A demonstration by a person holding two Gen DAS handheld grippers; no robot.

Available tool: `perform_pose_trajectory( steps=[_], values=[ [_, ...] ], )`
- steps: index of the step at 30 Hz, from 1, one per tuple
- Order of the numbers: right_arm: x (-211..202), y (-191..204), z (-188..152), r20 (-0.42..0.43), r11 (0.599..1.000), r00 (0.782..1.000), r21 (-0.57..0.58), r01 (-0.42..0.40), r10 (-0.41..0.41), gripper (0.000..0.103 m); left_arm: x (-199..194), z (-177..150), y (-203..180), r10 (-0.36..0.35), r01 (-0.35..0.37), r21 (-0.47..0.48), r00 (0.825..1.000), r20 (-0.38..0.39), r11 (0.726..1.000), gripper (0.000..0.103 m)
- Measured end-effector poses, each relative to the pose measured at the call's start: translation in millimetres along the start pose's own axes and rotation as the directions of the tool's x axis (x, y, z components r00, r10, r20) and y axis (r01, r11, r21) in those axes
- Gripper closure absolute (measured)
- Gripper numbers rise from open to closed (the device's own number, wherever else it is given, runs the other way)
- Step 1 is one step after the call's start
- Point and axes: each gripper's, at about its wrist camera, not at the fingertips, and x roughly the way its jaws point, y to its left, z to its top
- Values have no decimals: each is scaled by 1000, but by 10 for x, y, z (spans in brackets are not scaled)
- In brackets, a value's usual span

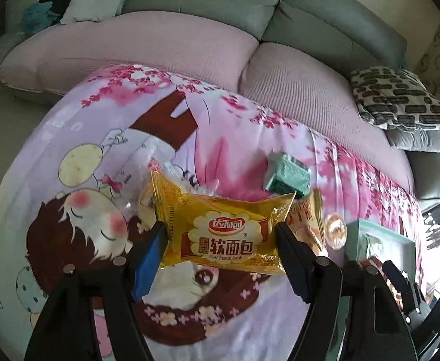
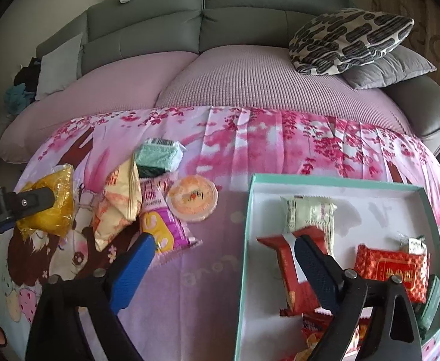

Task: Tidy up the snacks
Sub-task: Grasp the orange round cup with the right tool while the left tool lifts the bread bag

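While the left hand-held gripper (image 1: 220,225) clamps the yellow soft-bread packet (image 1: 220,231) by its ends, long axis crosswise above the tablecloth (image 1: 69,120), the right hand-held gripper (image 2: 223,240) gapes empty over the teal box's (image 2: 247,240) edge.

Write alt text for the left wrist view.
The left gripper holds a yellow bread packet by its ends above a pink cartoon-print cloth. Beyond lie a green packet and a round jelly cup, with a teal box at right and a sofa behind.
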Motion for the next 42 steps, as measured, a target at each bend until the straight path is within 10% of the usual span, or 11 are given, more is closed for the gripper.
perform_pose_trajectory(
  steps=[16,29,42],
  values=[
    [519,353,277,-87,989,996,-148,7,-20,30,189,182,-94,1,-1,16,1000,28,1000,29],
    [682,167,287,-132,998,991,-59,1,-9,54,209,188,-85,0,0,3,1000,20,1000,30],
    [620,137,279,-113,999,994,-37,-8,4,56,180,189,-108,-4,4,6,1000,23,1000,30]
  ],
)
